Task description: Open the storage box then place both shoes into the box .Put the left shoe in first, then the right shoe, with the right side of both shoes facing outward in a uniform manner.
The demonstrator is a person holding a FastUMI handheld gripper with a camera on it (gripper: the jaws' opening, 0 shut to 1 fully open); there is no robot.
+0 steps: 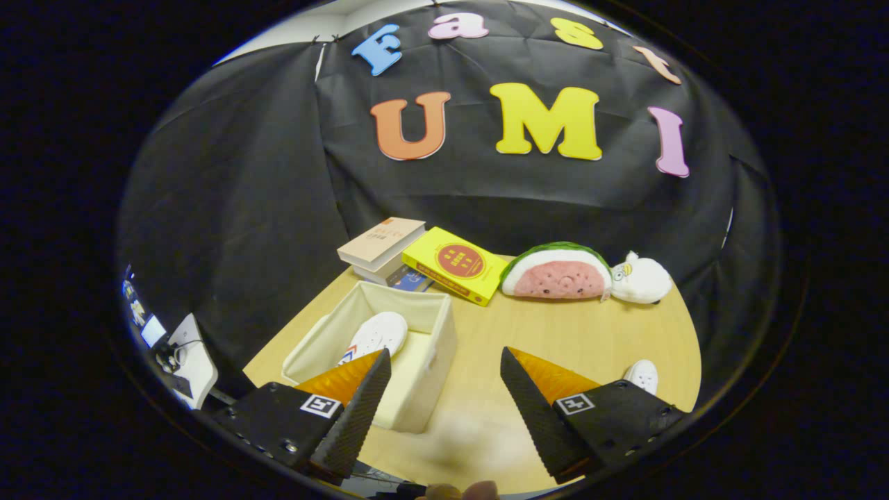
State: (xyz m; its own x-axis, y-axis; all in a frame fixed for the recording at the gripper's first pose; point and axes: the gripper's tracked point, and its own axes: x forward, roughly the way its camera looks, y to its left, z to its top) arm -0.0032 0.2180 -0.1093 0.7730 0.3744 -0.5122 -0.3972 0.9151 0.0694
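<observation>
Gripper (444, 389) spread wide, holding nothing; one shoe (378, 335) already lies in the box (424, 375); second shoe (642, 375) waits beside the right finger, next up, I'd say.

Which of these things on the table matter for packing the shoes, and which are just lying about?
Part of the job:
- storage box, open
- shoe already inside the box
- second shoe on the table, beyond one finger
- gripper, fingers apart, holding nothing

Just lying about:
- yellow book
- stack of books
- watermelon plush
- white plush
</observation>
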